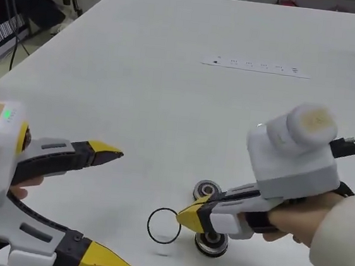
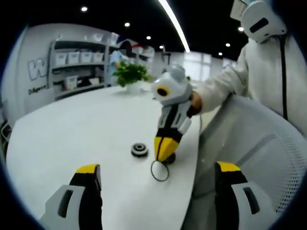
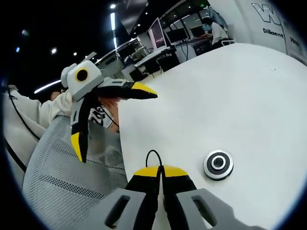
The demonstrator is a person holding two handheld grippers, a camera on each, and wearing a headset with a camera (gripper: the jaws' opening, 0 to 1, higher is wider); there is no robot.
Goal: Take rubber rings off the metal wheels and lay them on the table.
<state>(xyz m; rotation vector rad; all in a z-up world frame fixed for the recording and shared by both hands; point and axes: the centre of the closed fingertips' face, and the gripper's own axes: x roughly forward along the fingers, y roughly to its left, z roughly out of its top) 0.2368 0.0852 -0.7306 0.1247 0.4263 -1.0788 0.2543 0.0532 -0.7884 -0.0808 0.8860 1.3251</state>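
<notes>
Head view. Your right gripper (image 1: 186, 216) has its jaws pressed together on the edge of a thin black rubber ring (image 1: 163, 225). The ring reaches out past the yellow tips, low over the white surface (image 1: 169, 94); you cannot tell whether it rests on that surface. In the right gripper view the same pinch appears, the ring rising as a narrow loop from between the closed jaws. Two metal wheels lie flat on the surface close to those jaws. The far wheel (image 1: 207, 189) sits just beyond them, and the near wheel (image 1: 211, 244) sits just on your side, partly under the gripper's body. Your left gripper (image 1: 118, 211) is held well apart to the left, its jaws spread wide, gripping nothing and touching nothing.
</notes>
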